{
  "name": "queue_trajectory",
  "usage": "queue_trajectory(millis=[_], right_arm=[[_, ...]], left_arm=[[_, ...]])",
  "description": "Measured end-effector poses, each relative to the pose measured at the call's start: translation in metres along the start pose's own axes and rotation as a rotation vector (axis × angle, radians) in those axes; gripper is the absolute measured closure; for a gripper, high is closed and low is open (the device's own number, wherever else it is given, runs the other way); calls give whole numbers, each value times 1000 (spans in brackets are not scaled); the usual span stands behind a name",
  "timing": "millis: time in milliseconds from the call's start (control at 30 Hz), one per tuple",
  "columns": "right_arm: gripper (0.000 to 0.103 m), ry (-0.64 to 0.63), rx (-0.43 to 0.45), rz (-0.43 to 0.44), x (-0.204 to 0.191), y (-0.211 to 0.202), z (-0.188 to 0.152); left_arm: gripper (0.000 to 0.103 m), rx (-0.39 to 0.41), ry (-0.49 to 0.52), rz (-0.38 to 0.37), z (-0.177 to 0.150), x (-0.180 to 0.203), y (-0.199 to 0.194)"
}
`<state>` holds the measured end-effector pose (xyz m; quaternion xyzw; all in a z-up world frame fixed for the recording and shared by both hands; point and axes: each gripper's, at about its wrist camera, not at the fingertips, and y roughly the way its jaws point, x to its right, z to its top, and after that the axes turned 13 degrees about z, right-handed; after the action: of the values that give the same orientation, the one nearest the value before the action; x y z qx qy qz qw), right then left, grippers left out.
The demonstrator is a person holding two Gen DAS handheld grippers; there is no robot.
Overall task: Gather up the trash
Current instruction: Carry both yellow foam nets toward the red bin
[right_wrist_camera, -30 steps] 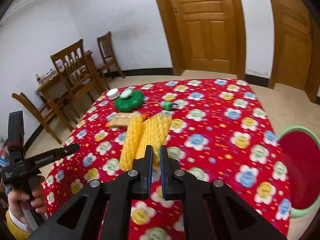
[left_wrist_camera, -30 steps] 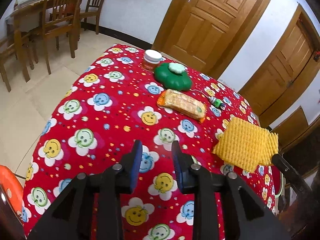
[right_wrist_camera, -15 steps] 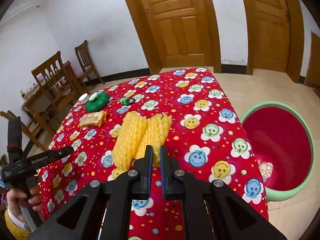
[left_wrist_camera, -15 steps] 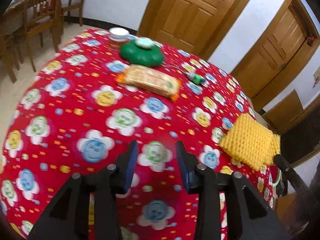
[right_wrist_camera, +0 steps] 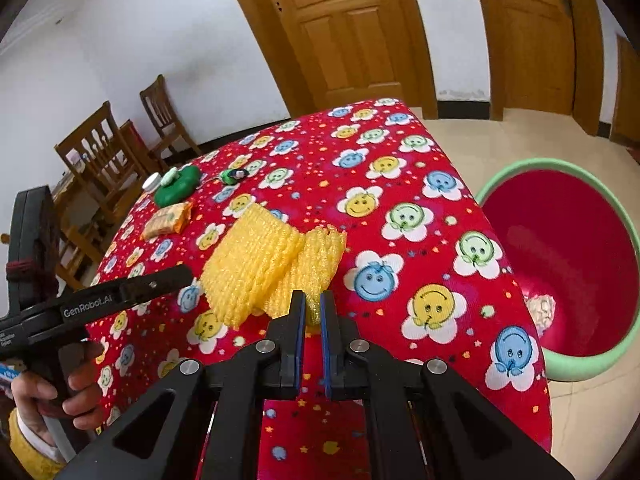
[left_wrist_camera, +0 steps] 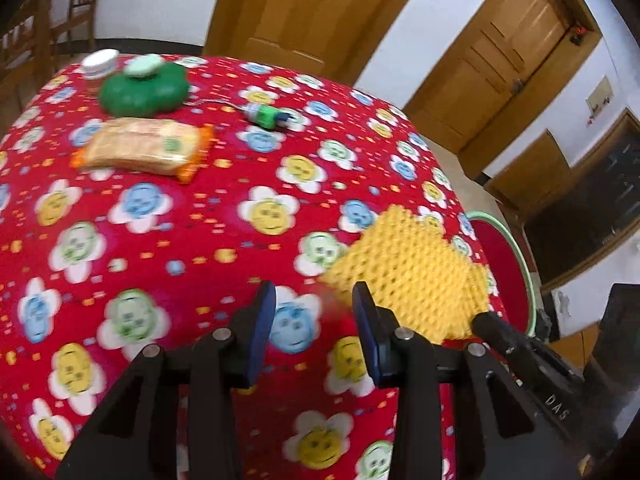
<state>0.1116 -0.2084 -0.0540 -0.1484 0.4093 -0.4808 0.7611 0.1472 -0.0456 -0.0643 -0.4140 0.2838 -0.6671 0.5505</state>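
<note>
Your right claw (right_wrist_camera: pixel 313 307) is pinching the near edge of the yellow foam netting (right_wrist_camera: pixel 256 264) lying on the red flower-print counter (right_wrist_camera: pixel 400 184) beside the green-rimmed bin (right_wrist_camera: pixel 560 364), while your left claw (left_wrist_camera: pixel 314 312) hangs spread and empty above the cloth.

Even, bright daylight falls ahead of my claws; the view past my left claw (left_wrist_camera: pixel 314 306) smears with motion blur, edges bow, corners blacken.

The left-wrist view is motion-blurred — the basin (left_wrist_camera: pixel 516 264) shows only a sliver past the tablecloth (left_wrist_camera: pixel 224 216).
</note>
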Motion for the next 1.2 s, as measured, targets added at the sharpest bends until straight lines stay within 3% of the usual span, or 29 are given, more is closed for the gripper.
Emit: queue_trajectory(millis=[433, 667, 700, 767, 867, 1200], right_arm=[[96, 46, -15, 9, 16, 6, -6], [96, 59, -11, 18, 20, 7, -7], [96, 62, -9, 19, 20, 5, -8], [96, 69, -1, 23, 21, 2, -8], [96, 77, 20, 28, 23, -5, -8], [96, 111, 105, 5, 41, -43, -2]], left_arm=[[64, -19, 33, -59, 6, 28, 21], [64, 27, 151, 44, 5, 52, 25], [66, 29, 152, 42, 5, 53, 26], [84, 26, 146, 20, 6, 54, 28], [93, 15, 119, -17, 7, 52, 29], [97, 75, 53, -94, 21, 54, 2]])
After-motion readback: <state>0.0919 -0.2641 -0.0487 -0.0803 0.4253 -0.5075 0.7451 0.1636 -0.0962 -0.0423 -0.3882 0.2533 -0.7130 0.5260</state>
